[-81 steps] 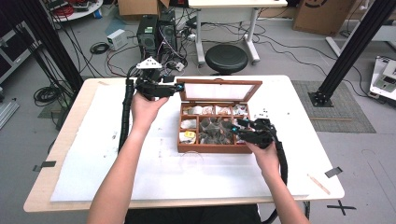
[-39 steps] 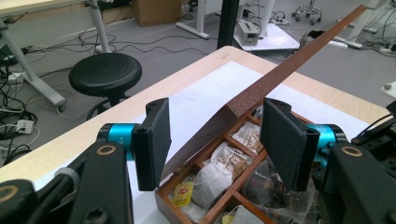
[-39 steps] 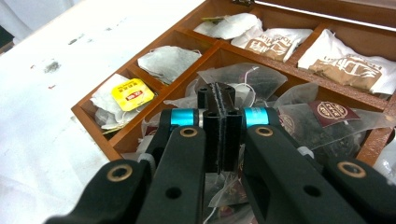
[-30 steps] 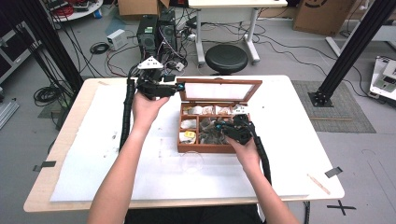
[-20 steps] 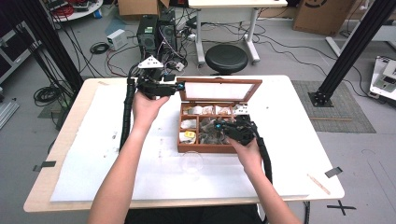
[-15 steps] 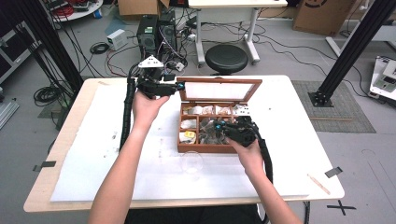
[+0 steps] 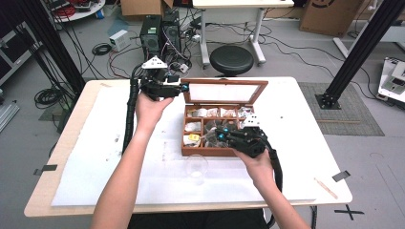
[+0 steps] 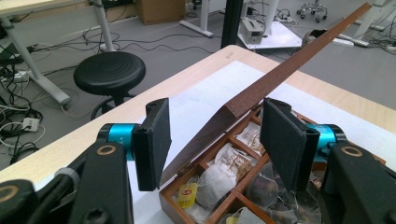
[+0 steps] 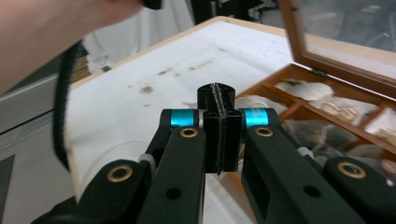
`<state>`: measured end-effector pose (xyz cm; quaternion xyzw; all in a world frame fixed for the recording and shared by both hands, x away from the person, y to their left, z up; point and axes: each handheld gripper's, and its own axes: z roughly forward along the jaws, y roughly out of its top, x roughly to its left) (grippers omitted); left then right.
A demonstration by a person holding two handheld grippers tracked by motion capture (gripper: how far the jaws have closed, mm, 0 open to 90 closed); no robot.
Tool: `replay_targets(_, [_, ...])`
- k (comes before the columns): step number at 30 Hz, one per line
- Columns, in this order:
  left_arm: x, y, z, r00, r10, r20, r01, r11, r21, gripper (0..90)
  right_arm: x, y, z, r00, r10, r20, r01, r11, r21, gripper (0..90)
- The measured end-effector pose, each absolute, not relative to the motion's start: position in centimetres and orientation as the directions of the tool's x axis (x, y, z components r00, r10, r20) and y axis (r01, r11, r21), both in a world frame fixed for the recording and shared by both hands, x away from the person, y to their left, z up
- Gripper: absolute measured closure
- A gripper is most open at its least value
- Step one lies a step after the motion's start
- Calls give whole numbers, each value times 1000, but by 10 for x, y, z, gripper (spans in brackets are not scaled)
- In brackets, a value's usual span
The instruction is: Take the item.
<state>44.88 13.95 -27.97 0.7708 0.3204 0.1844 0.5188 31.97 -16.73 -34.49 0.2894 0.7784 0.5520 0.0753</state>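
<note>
My left gripper (image 8: 212,140) hangs with jaws open astride the raised lid (image 8: 289,60) of the tea box (image 7: 217,131) mid-counter; my right gripper (image 9: 218,100), pressed closed on nothing visible, hovers over its teabags (image 7: 193,139). The glass (image 7: 197,165) waits empty.

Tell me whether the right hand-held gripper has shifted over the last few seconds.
Yes. The right hand-held gripper moved leftward over the wooden tea box, from its right edge toward the middle compartments.
</note>
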Motion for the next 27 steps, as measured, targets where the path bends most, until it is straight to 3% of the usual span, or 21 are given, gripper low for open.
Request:
replay_targets(9, [448, 139, -279, 724, 688, -47, 304, -257, 917, 433, 298, -155, -340, -870, 469, 155, 302, 257, 918, 900])
replay_targets(27, [448, 137, -279, 725, 687, -45, 302, -259, 917, 433, 277, -135, -354, -909, 391, 145, 276, 303, 912, 900])
